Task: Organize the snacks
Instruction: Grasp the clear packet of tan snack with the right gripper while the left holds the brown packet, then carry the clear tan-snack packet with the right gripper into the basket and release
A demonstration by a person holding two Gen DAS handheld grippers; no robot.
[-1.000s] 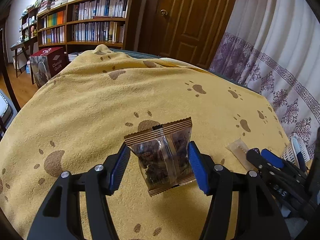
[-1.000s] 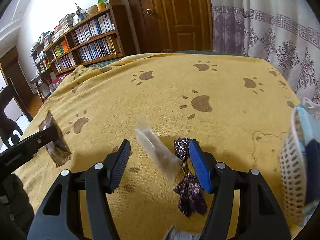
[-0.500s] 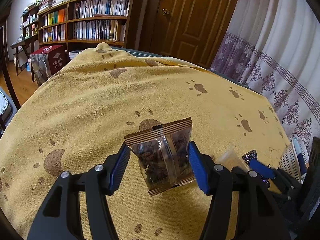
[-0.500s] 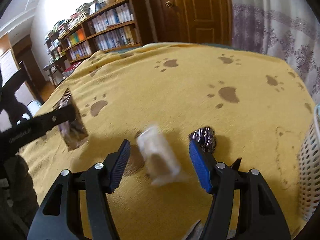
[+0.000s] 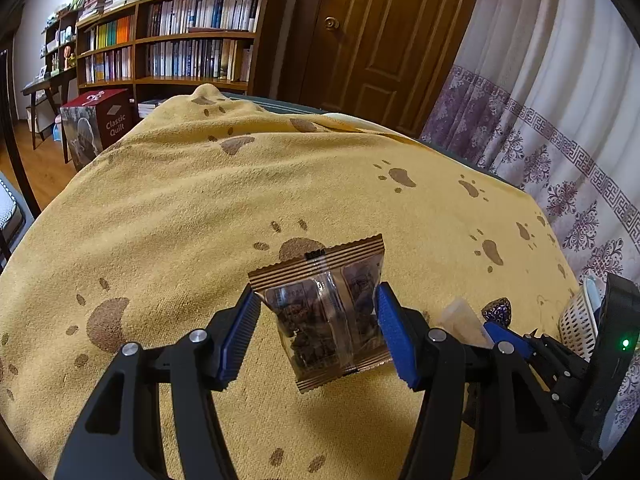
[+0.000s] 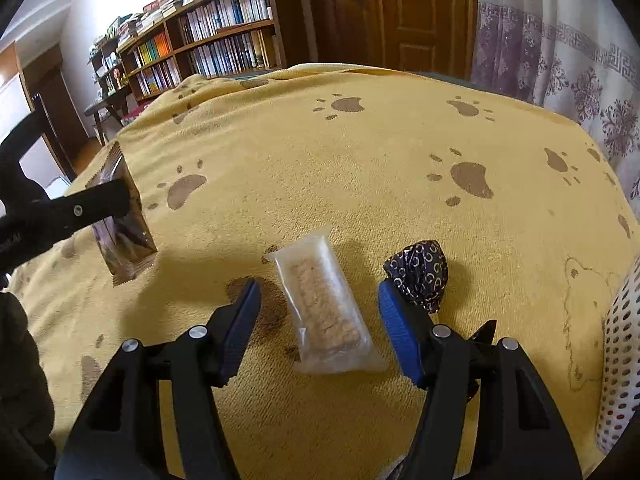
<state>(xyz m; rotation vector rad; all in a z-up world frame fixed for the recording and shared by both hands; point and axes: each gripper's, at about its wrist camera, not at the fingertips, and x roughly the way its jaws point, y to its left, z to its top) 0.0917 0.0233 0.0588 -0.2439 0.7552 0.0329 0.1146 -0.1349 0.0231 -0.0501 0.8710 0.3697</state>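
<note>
My left gripper [image 5: 316, 334] is shut on a brown striped snack packet [image 5: 326, 312] and holds it upright above the yellow paw-print blanket [image 5: 240, 200]. The same packet shows at the left of the right wrist view [image 6: 122, 232]. My right gripper [image 6: 318, 330] is open, its fingers on either side of a clear-wrapped cereal bar [image 6: 324, 308] that lies on the blanket. A dark blue patterned wrapped sweet [image 6: 420, 274] lies just beyond the right fingertip [image 6: 394, 320].
A white perforated basket [image 6: 620, 352] stands at the far right edge, also seen in the left wrist view [image 5: 576, 320]. Bookshelves [image 5: 180, 52], a wooden door [image 5: 360, 40] and a curtain [image 5: 560, 100] lie beyond the blanket. A red box [image 5: 98, 124] stands on the floor at left.
My right gripper has moved down and forward so the clear-wrapped bar now lies between its open fingers. The left gripper keeps holding the brown packet, nearly still.
</note>
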